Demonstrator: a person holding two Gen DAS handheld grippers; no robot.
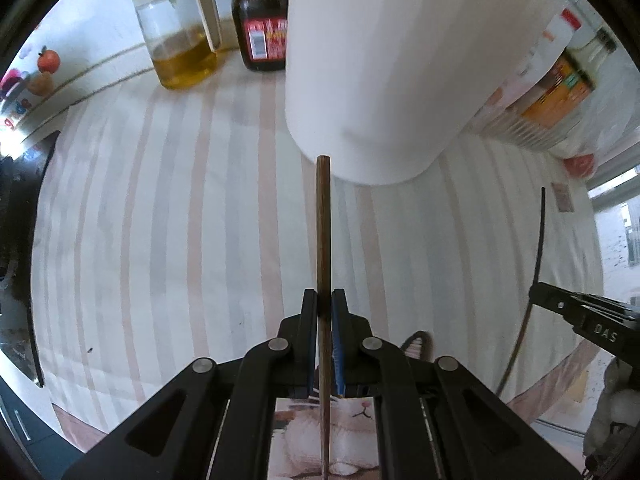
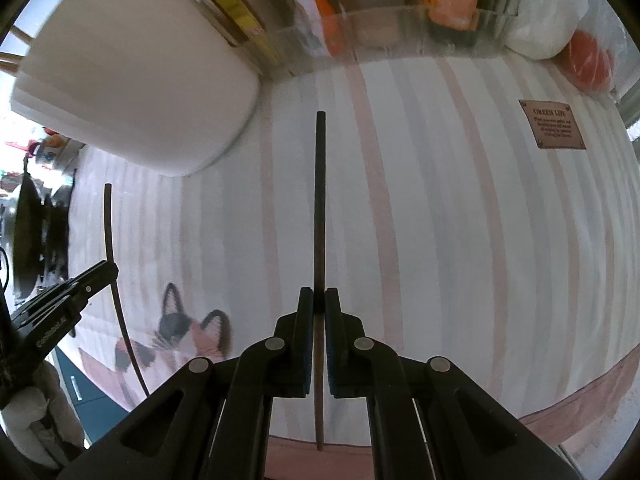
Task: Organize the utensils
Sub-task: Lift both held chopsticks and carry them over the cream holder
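Left wrist view shows a slim brown wooden chopstick [image 1: 323, 240] pinched between the closed blue-padded jaws of the left claw [image 1: 325, 300], its blunt end pointing out toward the rounded base of a tall white ceramic holder [image 1: 380, 80] standing on the far side of the desk. Right wrist view shows a second, darker wooden chopstick [image 2: 320, 208] clamped the same way in the right claw [image 2: 319, 300], jaws closed on it, the white holder lying to its far left. Both sticks are held above a striped pink-and-grey cloth [image 1: 180, 220] with a cat print at its near edge. Farther off, at the left, stand a glass oil jug with a cream handle [image 1: 180, 32] and a dark brown sauce bottle [image 1: 262, 20]; at the far right, a clear plastic box of packets [image 2: 380, 32].
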